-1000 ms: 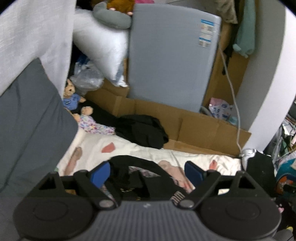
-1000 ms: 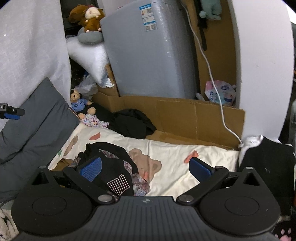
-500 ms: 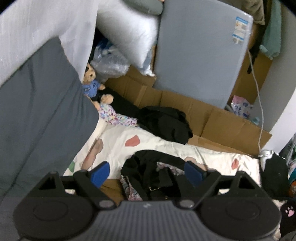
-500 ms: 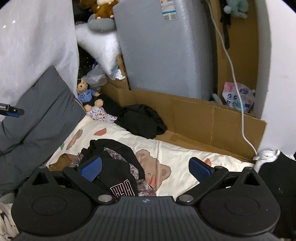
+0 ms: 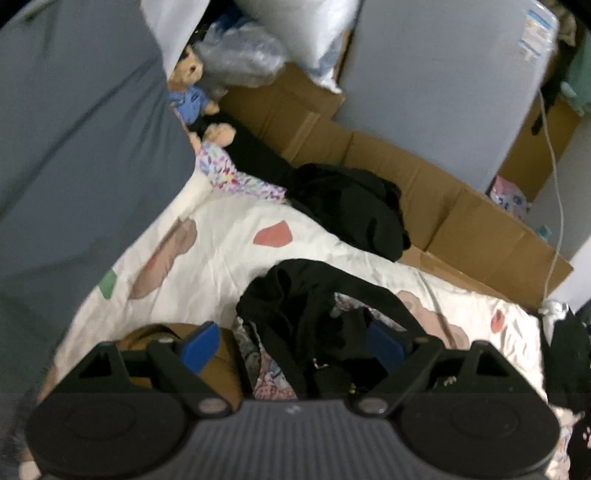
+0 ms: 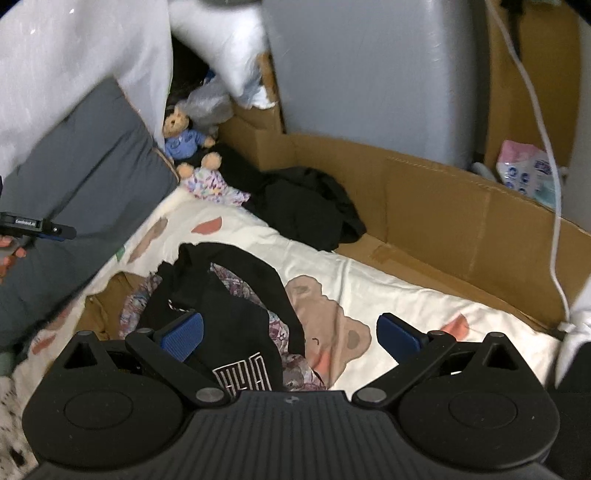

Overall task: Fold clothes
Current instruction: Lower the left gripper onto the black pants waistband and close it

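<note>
The black top [image 6: 236,317] bears a white block print [image 6: 242,373], partly hidden and unreadable. A label [image 5: 535,29] on the grey appliance [image 5: 443,92] is too blurred to read. The top lies crumpled over a floral garment [image 6: 291,369] on the bear-print sheet [image 6: 388,295]. The left gripper [image 5: 291,345] hovers above the heap, jaws spread wide and empty, with the top between them. The right gripper [image 6: 290,334] is likewise released, the print near its left finger [image 6: 183,336].

White block characters on black garment [image 6: 236,314], unreadable; small white lettering on left tongs [image 6: 37,227], illegible.
</note>
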A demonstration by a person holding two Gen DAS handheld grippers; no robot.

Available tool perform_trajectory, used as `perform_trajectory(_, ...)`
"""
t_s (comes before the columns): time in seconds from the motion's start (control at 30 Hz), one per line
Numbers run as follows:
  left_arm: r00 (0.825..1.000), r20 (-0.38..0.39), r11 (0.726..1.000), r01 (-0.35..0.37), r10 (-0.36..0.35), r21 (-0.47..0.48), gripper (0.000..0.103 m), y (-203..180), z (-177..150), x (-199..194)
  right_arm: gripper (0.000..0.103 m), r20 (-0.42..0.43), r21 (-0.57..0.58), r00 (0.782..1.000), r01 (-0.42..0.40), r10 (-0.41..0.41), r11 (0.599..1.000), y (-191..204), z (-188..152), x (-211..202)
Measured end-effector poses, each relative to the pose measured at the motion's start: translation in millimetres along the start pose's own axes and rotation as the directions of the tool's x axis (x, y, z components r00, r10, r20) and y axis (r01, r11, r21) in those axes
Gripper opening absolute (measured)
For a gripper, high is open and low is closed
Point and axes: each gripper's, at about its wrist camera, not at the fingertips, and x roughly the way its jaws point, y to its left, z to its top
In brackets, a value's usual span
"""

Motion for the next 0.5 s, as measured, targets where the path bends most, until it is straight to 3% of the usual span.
perform_trajectory(0.37,1.000,-0.028,0.998,-0.014,0.012,-0.055,0.089,31,-27,83,0.089,-0.073,-0.048,0.997,-0.022,0.018,0.999,3,6,100)
perform_trajectory(0.5,0.996,-0.079,0.999,-0.033,0.030,-0.037,0.083,40,-30,108,0.089,-0.080,-0.027,0.996,-0.044,0.041,0.999,10,11,127)
